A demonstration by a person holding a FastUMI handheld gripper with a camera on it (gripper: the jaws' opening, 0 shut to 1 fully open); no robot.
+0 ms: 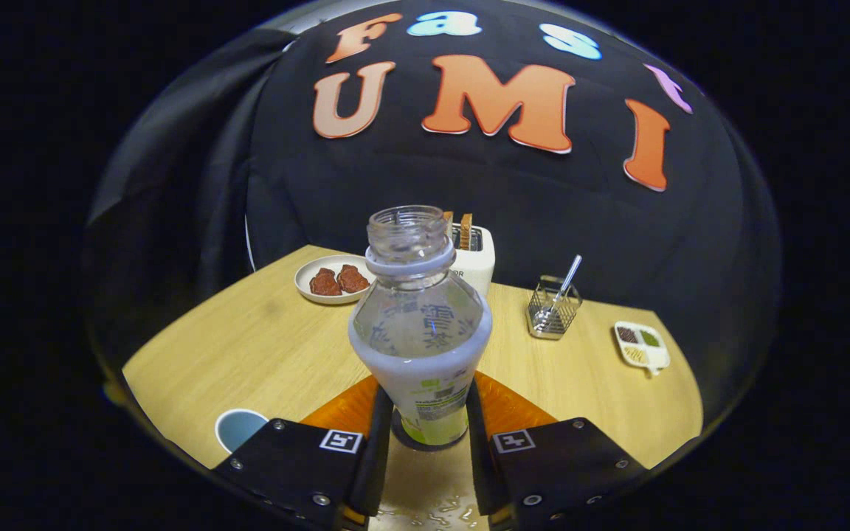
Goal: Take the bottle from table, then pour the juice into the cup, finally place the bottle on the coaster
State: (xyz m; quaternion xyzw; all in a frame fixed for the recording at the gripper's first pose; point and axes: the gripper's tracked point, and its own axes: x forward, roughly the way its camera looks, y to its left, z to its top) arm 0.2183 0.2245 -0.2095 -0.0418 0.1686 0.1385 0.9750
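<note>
A clear plastic bottle [420, 332] stands upright between the two fingers of the gripper [425, 424], which presses against its lower sides and grasps it. The bottle has no cap; its ribbed threaded neck is open, its shoulders bulge round, and its lower half, wrapped in a pale printed label, narrows toward the base. A whitish juice fills roughly the lower half. The base sits on a dark round disc that rests on an orange coaster [344, 409] showing on both sides of the fingers.

The worktop [263, 354] is light wood-grain with a smooth matte surface. Near its front left edge, just beside the left finger, is a round cup [239, 428] with a pale blue inside. Toward the back left lies a shallow cream plate [305, 289] holding two lumpy reddish-brown pieces of food. Directly behind the bottle stands a white toaster [477, 262] with slices of toast upright in its slots. To the back right is a wire-mesh holder [553, 308] with a metal utensil leaning in it, and further right a small white divided dish [641, 345] of condiments.
</note>
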